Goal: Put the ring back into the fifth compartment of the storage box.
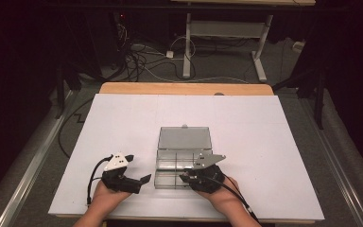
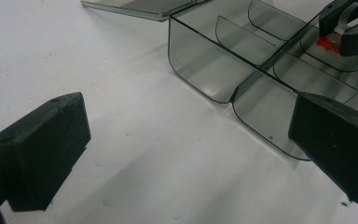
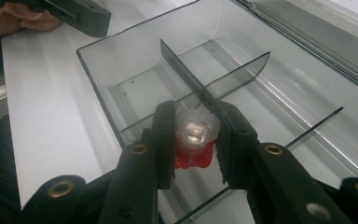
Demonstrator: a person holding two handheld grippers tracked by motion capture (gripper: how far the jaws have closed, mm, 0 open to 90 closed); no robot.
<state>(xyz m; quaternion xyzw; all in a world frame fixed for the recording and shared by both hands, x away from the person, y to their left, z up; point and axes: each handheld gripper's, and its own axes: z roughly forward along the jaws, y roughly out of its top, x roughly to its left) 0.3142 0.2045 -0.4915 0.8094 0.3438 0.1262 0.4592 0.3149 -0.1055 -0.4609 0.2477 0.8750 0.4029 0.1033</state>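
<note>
high view: a person's two hands work at a white counter (image 1: 123, 123), each with a hand-held gripper. the right hand-held gripper (image 1: 185, 178) sits over the near right corner of a clear compartment box (image 1: 170, 163) whose lid (image 1: 185, 138) lies folded open on the far side. the left hand-held gripper (image 1: 142, 182) rests on the counter just left of the box, apart from it.

right gripper view: the right hand-held gripper (image 3: 195, 140) is clenched on a small clear-and-red piece (image 3: 195, 140), its two black jaws pressing on either side of it. the piece hangs above a near compartment of the box (image 3: 121, 65), close to where the dark dividers (image 3: 233, 77) cross. whether it touches the box floor cannot be told.

left gripper view: the left hand-held gripper (image 2: 186, 154) is released, its jaws standing wide with bare white counter (image 2: 98, 70) between them. the box (image 2: 205, 70) lies ahead, its rounded corner toward the camera, and the right hand-held gripper (image 2: 340, 37) shows at the top right edge with the red of the piece (image 2: 327, 45) in its jaws.
</note>
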